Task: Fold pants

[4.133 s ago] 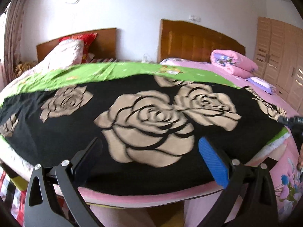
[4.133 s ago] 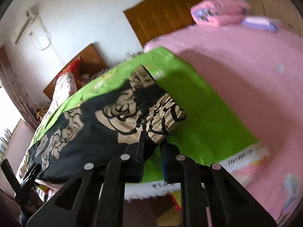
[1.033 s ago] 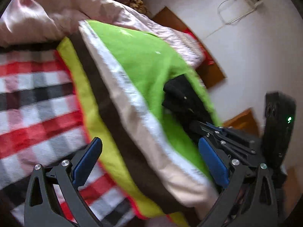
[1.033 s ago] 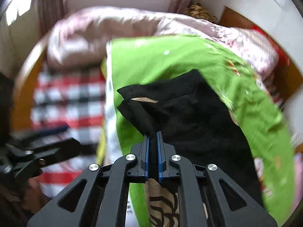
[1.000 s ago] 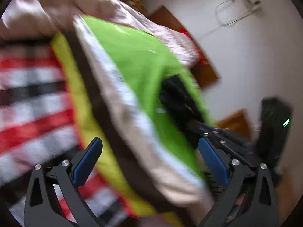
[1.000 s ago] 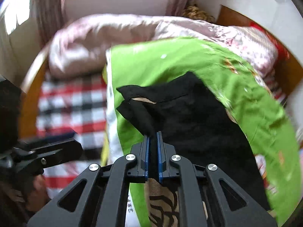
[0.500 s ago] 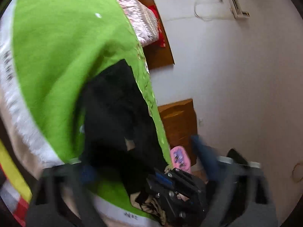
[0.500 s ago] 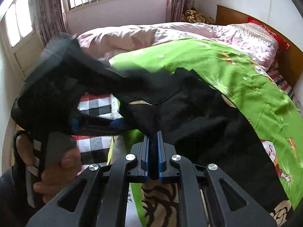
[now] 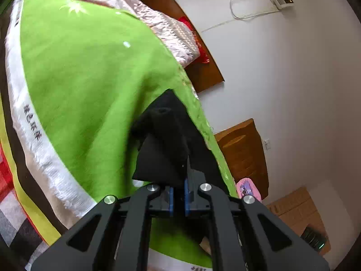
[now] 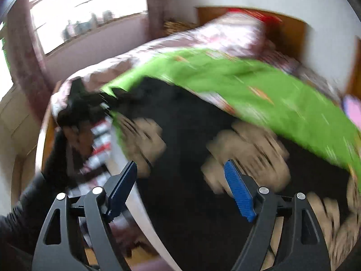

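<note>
The pants (image 10: 189, 149) are black with large beige roses and lie on a green blanket (image 9: 85, 76) on the bed. In the left wrist view my left gripper (image 9: 177, 199) is shut on a black corner of the pants (image 9: 164, 144), which rises in a fold just ahead of the blue pads. In the blurred right wrist view my right gripper (image 10: 180, 194) is open and empty above the rose-print cloth. The left gripper (image 10: 83, 103) shows there at the pants' far left end.
A red, black and white checked cover (image 9: 9, 194) lies at the bed's left edge. A pink quilt (image 9: 158, 22) and wooden headboards (image 9: 243, 151) stand behind. A window (image 10: 85, 22) is at the far left of the room.
My left gripper has closed on the black corner of the pants. My right gripper has let go of the pants, opened, and swung back over the rose print.
</note>
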Available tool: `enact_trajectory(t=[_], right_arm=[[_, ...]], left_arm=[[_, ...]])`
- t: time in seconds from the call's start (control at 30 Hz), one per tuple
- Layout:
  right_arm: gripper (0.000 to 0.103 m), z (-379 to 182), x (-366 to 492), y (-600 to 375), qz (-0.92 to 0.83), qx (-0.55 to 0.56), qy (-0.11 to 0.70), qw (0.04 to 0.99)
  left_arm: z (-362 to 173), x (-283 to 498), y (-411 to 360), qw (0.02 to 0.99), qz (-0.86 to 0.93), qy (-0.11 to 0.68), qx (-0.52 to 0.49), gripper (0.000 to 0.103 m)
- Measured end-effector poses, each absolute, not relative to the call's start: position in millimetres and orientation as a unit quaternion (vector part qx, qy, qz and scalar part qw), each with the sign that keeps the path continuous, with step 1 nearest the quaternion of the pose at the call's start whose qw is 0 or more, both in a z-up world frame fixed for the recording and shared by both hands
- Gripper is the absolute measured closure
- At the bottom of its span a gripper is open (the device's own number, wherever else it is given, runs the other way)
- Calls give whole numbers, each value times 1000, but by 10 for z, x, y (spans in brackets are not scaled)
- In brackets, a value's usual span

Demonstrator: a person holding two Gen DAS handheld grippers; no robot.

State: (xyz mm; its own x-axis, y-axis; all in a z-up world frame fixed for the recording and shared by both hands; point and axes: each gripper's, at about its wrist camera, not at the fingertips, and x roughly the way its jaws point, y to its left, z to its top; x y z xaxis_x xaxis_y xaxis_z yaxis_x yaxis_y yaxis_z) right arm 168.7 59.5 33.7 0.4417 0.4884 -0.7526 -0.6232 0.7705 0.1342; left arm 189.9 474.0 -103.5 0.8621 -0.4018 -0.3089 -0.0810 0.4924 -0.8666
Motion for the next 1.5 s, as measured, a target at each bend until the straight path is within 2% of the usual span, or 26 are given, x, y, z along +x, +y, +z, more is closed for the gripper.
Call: enact_trajectory(t=[0.17, 0.23, 0.37, 0.43, 0.5, 0.57, 0.63, 0.67, 0.73, 0.77, 0.8, 0.93, 1.27, 1.37, 1.5], right_arm=[[25, -122, 1459, 6, 266, -89, 456, 844], [23, -169, 1287, -60, 287, -103, 409, 860], [23, -135, 1249, -121, 301, -81, 402, 861], [23, -118, 1261, -164, 308, -66, 399, 861], [23, -132, 1266, -163, 312, -62, 393, 863], [23, -148, 1278, -145, 315, -63, 390, 863], [23, -173, 1292, -185, 316, -63, 390, 863], [23, -173, 1288, -183, 315, -63, 390, 863], [22, -171, 1280, -175, 313, -64, 390, 864], [21, -183, 1277, -175, 312, -65, 390, 864], [19, -190, 1266, -156, 309, -68, 389, 865], [17, -205, 1249, -104, 301, -79, 387, 868], [17, -207, 1275, -178, 315, -57, 384, 866], [21, -104, 1301, -399, 321, 5, 390, 863], [20, 253, 1130, -958, 301, 54, 324, 896]], left_arm=[[-1130, 1767, 4852, 826, -76, 243, -503, 97], [-1150, 1762, 4851, 828, -68, 247, -499, 97], [-1186, 1630, 4808, 827, -79, 234, -505, 95], [-1296, 1567, 4839, 805, -100, 222, -541, 80], [-1380, 1508, 4908, 779, -140, 193, -580, 52], [-1366, 1475, 4936, 774, -149, 185, -587, 46], [-1317, 1501, 4906, 783, -145, 194, -573, 45], [-1305, 1514, 4898, 787, -143, 197, -568, 46], [-1280, 1550, 4870, 796, -130, 206, -555, 59], [-1268, 1594, 4859, 800, -120, 214, -547, 82], [-1286, 1609, 4858, 804, -111, 226, -539, 98], [-1220, 1579, 4854, 823, -90, 225, -513, 99], [-194, 1376, 4309, 914, -16, 187, -360, 99], [446, 1442, 3636, 949, -40, 185, -252, 99], [984, 1586, 2326, 974, -89, 197, -65, 99]])
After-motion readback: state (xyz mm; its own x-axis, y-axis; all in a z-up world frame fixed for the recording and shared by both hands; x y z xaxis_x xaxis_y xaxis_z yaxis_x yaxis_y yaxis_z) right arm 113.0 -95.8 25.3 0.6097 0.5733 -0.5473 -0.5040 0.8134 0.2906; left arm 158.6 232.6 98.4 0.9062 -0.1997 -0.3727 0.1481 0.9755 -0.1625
